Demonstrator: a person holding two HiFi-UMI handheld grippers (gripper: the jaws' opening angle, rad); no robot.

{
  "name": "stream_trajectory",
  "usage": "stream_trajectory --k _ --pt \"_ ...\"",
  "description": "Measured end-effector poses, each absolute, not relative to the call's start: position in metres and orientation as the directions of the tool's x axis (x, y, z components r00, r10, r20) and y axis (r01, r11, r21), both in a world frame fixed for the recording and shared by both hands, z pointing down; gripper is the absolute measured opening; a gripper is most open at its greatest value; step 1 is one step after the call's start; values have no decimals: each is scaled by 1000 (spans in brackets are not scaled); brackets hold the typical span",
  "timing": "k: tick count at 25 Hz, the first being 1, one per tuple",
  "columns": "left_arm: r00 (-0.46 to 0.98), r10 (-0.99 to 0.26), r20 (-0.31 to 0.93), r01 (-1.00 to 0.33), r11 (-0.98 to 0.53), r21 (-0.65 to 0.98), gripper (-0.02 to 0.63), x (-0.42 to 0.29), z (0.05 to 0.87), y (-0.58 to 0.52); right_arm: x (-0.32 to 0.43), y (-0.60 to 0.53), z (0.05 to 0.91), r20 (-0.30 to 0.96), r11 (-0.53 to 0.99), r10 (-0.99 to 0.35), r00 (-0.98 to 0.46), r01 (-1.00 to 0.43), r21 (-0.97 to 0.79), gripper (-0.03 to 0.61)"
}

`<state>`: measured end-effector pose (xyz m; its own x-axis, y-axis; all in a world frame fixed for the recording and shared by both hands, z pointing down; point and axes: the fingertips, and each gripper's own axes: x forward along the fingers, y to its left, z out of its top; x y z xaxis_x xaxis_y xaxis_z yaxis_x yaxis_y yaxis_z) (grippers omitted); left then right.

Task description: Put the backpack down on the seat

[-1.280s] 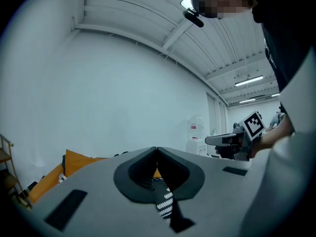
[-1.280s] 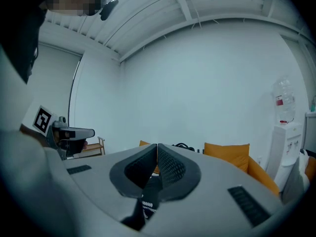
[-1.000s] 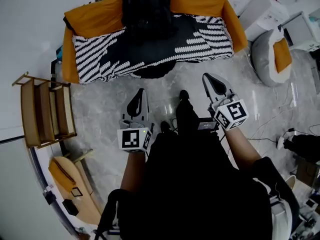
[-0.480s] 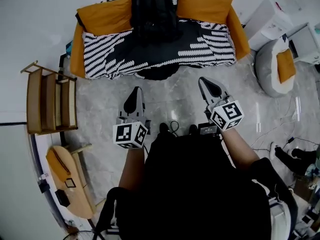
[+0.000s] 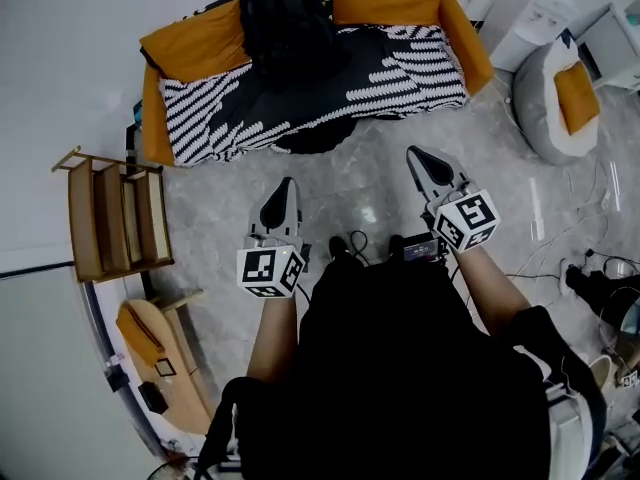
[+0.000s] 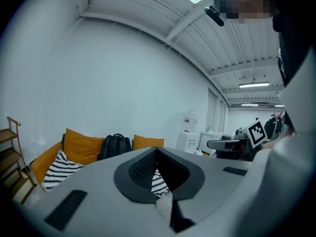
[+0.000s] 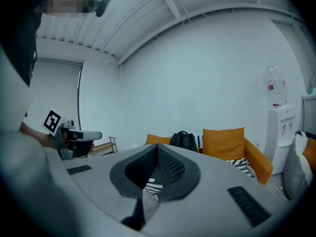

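Note:
A black backpack (image 5: 290,23) stands upright on the sofa seat (image 5: 400,73), leaning against the back between two orange cushions. The seat has a black-and-white striped cover. The backpack (image 6: 114,145) shows small in the left gripper view, and the backpack (image 7: 183,140) likewise in the right gripper view. My left gripper (image 5: 280,196) is shut and empty, held over the floor well short of the sofa. My right gripper (image 5: 424,160) is also shut and empty, a bit closer to the sofa front. Neither touches the backpack.
A wooden shelf (image 5: 110,225) stands left of the sofa. A grey beanbag (image 5: 552,103) with an orange cushion lies to the right, beside white cabinets (image 5: 530,8). Cables (image 5: 590,258) trail on the marble floor at right. A water dispenser (image 7: 280,127) stands by the wall.
Both grippers stay shut and empty. The view has shifted slightly as the person stands back from the sofa; the backpack has not moved.

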<state>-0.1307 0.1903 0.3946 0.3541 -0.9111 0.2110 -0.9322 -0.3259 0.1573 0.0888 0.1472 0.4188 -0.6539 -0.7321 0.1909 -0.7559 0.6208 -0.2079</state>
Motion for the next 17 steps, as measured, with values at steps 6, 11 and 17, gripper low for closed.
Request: stream_trajectory --k 6,11,17 --pt "386 -893 231 -921 -357 156 17 -118 398 195 83 150 420 175 654 -705 -688 -725 -215 32" --pt "392 -888 241 -917 -357 176 17 -112 395 194 83 150 414 160 663 -695 -701 -711 -235 32" --pt "432 -871 234 -900 -402 168 17 -94 387 188 97 149 411 154 656 -702 -695 -716 -238 32"
